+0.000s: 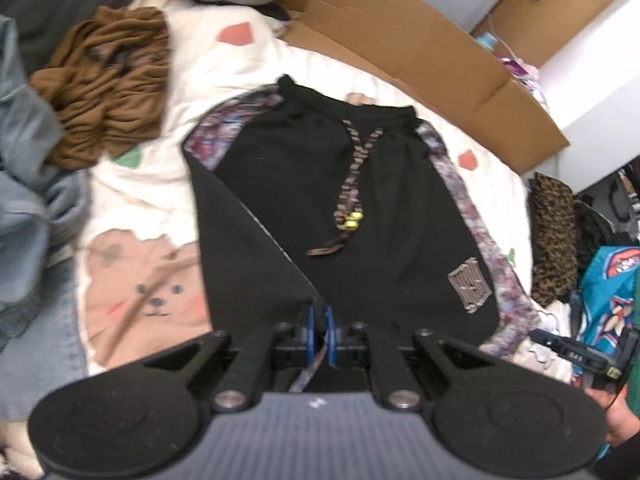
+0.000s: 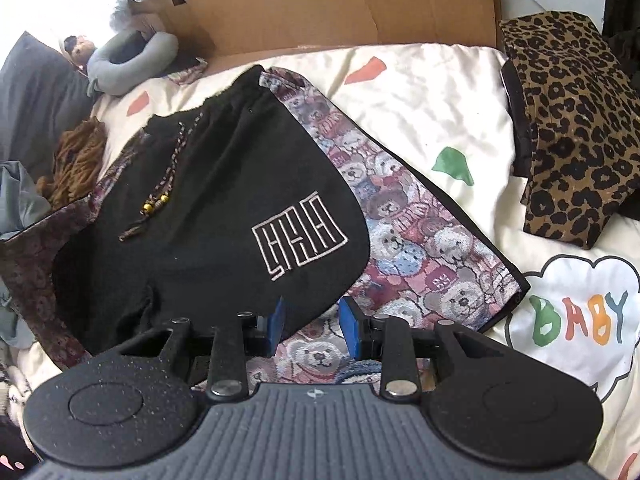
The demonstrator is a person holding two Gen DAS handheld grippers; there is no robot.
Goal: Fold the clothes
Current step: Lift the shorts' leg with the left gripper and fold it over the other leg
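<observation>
Broadly, black shorts (image 2: 208, 184) lie on a cartoon-print bed cover (image 2: 440, 92) beside cardboard (image 1: 400, 40); left gripper (image 1: 319, 332) jaws pinch their hem, right gripper (image 2: 312, 326) jaws straddle fabric part-open, with leopard cloth (image 2: 572, 120) clearest from the right wrist.

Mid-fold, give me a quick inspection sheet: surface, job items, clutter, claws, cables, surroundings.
Surface: cream cartoon-print blanket, rumpled.
Job's things: black shorts with bear-print side panels, spread waistband away; left leg edge lifted.
Clutter: crumpled brown garment, leopard-print garment, blue denim, grey neck pillow.
Claws: left claw shut on the shorts' hem; right claw part open, fabric between the pads, grip unclear.
Cables: nothing seen.
Surroundings: flattened cardboard beyond the blanket.
</observation>
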